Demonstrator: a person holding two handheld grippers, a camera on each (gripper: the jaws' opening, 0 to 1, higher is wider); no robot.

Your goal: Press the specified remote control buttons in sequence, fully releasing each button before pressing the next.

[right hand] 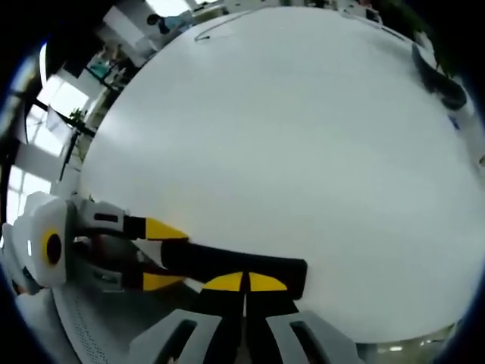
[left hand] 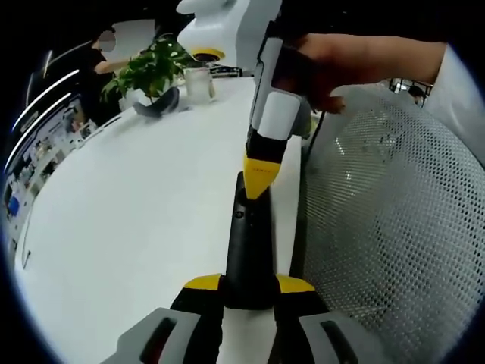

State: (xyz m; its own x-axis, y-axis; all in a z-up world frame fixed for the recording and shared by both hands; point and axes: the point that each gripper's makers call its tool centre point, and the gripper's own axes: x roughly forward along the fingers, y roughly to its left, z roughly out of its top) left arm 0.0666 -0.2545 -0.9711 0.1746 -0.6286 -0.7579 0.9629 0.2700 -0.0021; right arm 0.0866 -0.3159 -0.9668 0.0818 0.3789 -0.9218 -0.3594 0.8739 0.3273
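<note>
Left gripper (left hand: 248, 287): yellow-tipped grey jaws rise from the bottom of the left gripper view and pinch the near end of the long, slim black plastic remote control (left hand: 248, 246) between them.
Remote control, look: matte black, narrow bar shape, slightly wider toward the held end; a small round button or dot shows on its upper face near the far end. Other buttons are too small to tell.
Remote control, place: it juts forward from the left gripper's jaws, above the edge of the broad white tabletop (left hand: 136, 227), with the grey mesh chair back (left hand: 394, 227) just beside it. In the right gripper view it lies crosswise (right hand: 235, 265), held at one end by the left gripper (right hand: 155, 254) coming in from the left.
Right gripper (left hand: 259, 182): in the left gripper view it comes down from above, held by a person's hand (left hand: 341, 64); its yellow tips are pressed together and touch the far end of the remote. In its own view the two yellow tips (right hand: 244, 282) meet with no gap, right over the remote's upper face.
Background: a green leafy potted plant (left hand: 148, 68), a clear glass cup (left hand: 198, 83) and a dark curved object (left hand: 159, 102) stand at the far side of the tabletop.
</note>
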